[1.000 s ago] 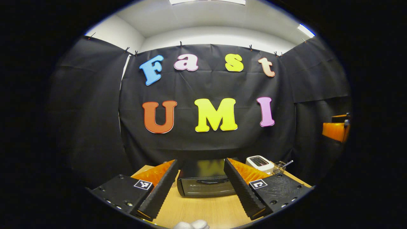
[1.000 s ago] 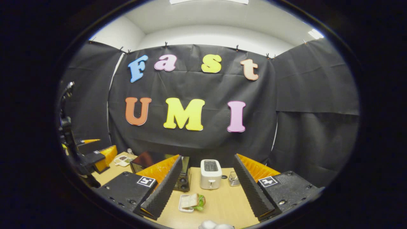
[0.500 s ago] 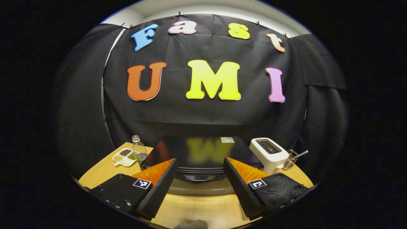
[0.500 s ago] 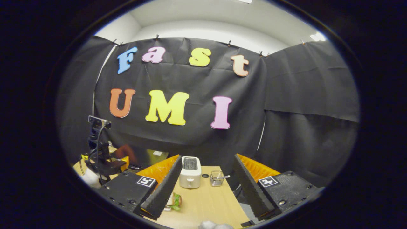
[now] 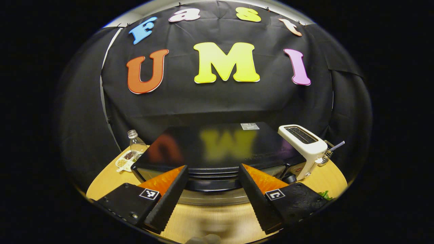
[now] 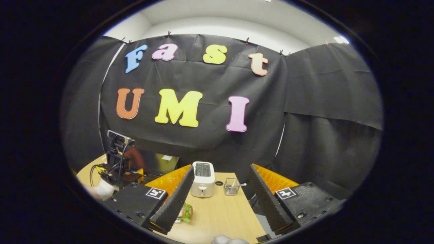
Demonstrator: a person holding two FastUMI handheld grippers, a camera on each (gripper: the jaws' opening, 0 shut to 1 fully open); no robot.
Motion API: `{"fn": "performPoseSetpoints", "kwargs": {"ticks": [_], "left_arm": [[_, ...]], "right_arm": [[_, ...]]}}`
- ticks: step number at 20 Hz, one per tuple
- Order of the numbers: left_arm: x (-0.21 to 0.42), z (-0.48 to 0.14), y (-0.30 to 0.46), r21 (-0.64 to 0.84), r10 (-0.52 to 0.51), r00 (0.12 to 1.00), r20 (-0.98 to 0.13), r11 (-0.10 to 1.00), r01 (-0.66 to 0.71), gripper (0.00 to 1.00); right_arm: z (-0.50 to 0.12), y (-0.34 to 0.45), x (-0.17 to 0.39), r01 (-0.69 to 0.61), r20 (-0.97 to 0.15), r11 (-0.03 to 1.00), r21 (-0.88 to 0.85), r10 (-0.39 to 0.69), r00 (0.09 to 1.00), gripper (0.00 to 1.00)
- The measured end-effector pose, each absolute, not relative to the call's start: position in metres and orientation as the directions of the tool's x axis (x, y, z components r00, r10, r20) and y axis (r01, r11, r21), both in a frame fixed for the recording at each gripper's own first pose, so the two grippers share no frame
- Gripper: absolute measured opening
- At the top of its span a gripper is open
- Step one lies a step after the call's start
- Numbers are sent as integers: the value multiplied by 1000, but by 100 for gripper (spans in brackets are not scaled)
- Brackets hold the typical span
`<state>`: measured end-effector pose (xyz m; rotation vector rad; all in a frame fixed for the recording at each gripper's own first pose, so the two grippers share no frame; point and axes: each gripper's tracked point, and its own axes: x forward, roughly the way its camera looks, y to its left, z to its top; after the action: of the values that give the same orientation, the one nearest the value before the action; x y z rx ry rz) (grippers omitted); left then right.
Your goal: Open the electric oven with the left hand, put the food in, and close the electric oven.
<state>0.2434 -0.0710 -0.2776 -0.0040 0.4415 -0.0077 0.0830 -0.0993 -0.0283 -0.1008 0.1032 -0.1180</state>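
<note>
The black electric oven [image 5: 217, 145] fills the middle of the left gripper view, glossy top towards me. Its door handle [image 5: 213, 185] runs across just below the front edge. My left gripper [image 5: 213, 167] is open, its fingers straddling the handle's middle from above; I cannot tell whether they touch it. In the right gripper view the food, a sandwich with green leaves [image 6: 186, 212], lies on the wooden table [image 6: 220, 217] by my right gripper [image 6: 221, 166], which hangs open and empty above it. The oven [image 6: 159, 164] and the left gripper's body [image 6: 118, 166] show at the left there.
A white toaster [image 5: 303, 144] stands right of the oven, with a wire holder and utensil [image 5: 330, 151] beyond it. A small bottle [image 5: 135, 145] and a divided snack dish [image 5: 125, 162] sit left of the oven. A gloved hand [image 6: 101, 189] holds the left gripper.
My left gripper has moved forward and dipped down over the oven, which now looms much larger. My right gripper has swung slightly right and stays open above the table.
</note>
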Motion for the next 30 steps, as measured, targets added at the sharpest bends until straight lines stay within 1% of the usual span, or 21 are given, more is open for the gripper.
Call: {"fn": "performPoseSetpoints", "kwargs": {"ticks": [4, 5, 6, 7, 8, 18, 19, 20, 22, 23, 24, 27, 28, 30], "left_arm": [[231, -279, -71, -10, -8, 905, -425, 1000, 4, 98], [226, -278, -71, -7, -9, 906, -423, 1000, 7, 98], [221, -279, -71, -6, -10, 905, -424, 1000, 8, 98], [216, -280, -71, -7, -11, 905, -426, 1000, 9, 98], [211, -281, -72, -7, -13, 904, -427, 1000, 10, 98], [143, -310, -74, -20, -36, 880, -473, 999, 30, 97], [138, -314, -75, -22, -39, 876, -481, 999, 33, 97], [133, -319, -75, -25, -42, 871, -489, 999, 34, 97], [124, -325, -75, -16, -43, 866, -498, 999, 41, 97], [120, -329, -76, -12, -43, 864, -501, 999, 43, 97], [116, -332, -76, -10, -44, 862, -505, 999, 45, 97], [106, -345, -77, -6, -44, 849, -526, 999, 48, 97], [102, -350, -77, -8, -45, 842, -537, 999, 49, 97], [96, -359, -77, -9, -46, 833, -551, 999, 49, 97]], "right_arm": [[-33, -97, 79, 108, -107, 988, -113, -120, 987, 95], [-32, -95, 77, 107, -105, 988, -113, -119, 987, 100], [-32, -93, 75, 103, -106, 988, -113, -115, 988, 100], [-34, -92, 73, 102, -105, 988, -113, -114, 988, 96], [-34, -91, 70, 99, -107, 988, -114, -112, 988, 95], [-50, -83, 44, 88, -126, 989, -118, -103, 987, 95], [-51, -82, 42, 90, -130, 989, -118, -106, 986, 100], [-54, -83, 40, 90, -136, 989, -117, -106, 985, 95], [-59, -82, 37, 91, -141, 989, -115, -106, 984, 95], [-61, -81, 36, 91, -148, 989, -116, -108, 983, 100], [-64, -82, 35, 90, -153, 989, -114, -107, 982, 95], [-71, -81, 33, 91, -165, 989, -117, -110, 980, 95], [-72, -80, 32, 91, -170, 989, -118, -111, 979, 100], [-77, -81, 33, 94, -179, 988, -122, -115, 977, 100]]}}
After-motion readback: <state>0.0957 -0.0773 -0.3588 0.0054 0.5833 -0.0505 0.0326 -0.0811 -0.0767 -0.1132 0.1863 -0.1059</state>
